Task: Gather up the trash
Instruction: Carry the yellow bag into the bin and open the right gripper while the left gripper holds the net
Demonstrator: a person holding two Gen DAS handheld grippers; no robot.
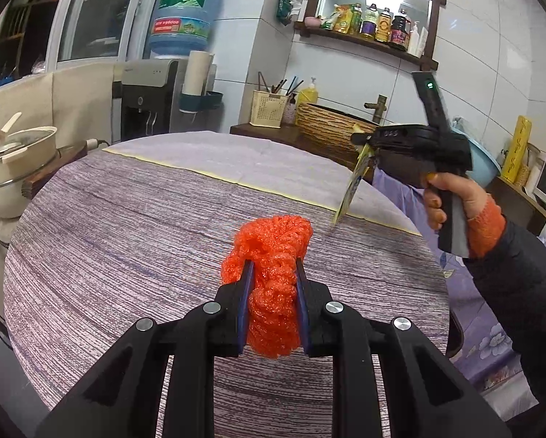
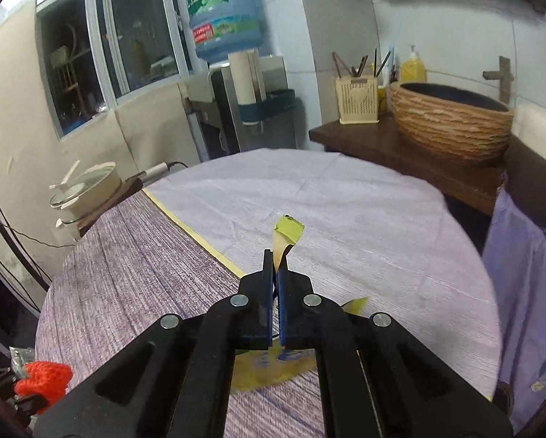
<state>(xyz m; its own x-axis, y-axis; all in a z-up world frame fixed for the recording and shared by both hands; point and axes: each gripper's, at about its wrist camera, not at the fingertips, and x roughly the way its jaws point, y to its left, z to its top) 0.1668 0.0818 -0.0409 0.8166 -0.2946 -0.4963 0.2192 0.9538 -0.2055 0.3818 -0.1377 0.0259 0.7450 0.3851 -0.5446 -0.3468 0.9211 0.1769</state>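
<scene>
My left gripper (image 1: 274, 266) is shut on a crumpled orange foam net (image 1: 273, 255), held above the round table (image 1: 127, 226). The net also shows at the lower left of the right wrist view (image 2: 43, 377). My right gripper (image 2: 275, 259) is shut on a flat yellow wrapper (image 2: 286, 235) that sticks up between the fingers and hangs below them. In the left wrist view the right gripper (image 1: 367, 146) is at the table's far right, with the wrapper (image 1: 353, 188) hanging down so its tip is at the cloth.
The table has a purple striped cloth with a paler cloth (image 2: 345, 211) over its far part. A pot (image 1: 14, 160) stands left of it. A water dispenser (image 1: 152, 95), a wooden counter with a woven basin (image 2: 451, 120) and a utensil holder (image 2: 356, 100) lie beyond.
</scene>
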